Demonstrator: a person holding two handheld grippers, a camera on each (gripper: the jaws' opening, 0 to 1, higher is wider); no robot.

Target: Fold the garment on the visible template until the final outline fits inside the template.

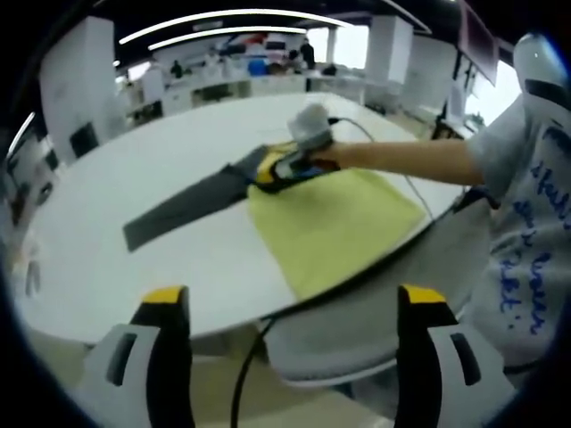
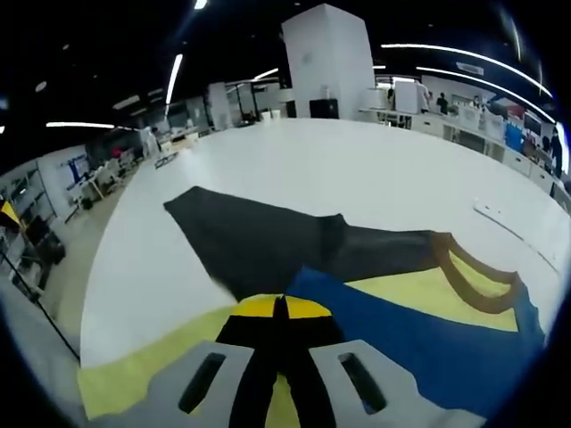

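White round table [image 1: 134, 267], yellow template [image 1: 335, 223], dark garment [image 1: 187, 207] lying across both

Garment [image 1: 192, 203] partly on template [image 1: 335, 227], atop table [image 1: 134, 152]

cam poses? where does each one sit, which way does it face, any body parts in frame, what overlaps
Left gripper view: rides the left gripper, held back off the table edge, jaws open, facing across it at the right gripper; the person's arm and shirt show.
Right gripper view: rides the right gripper, low over the yellow template, jaws together, facing along the garment.
Shared: table, template, garment.
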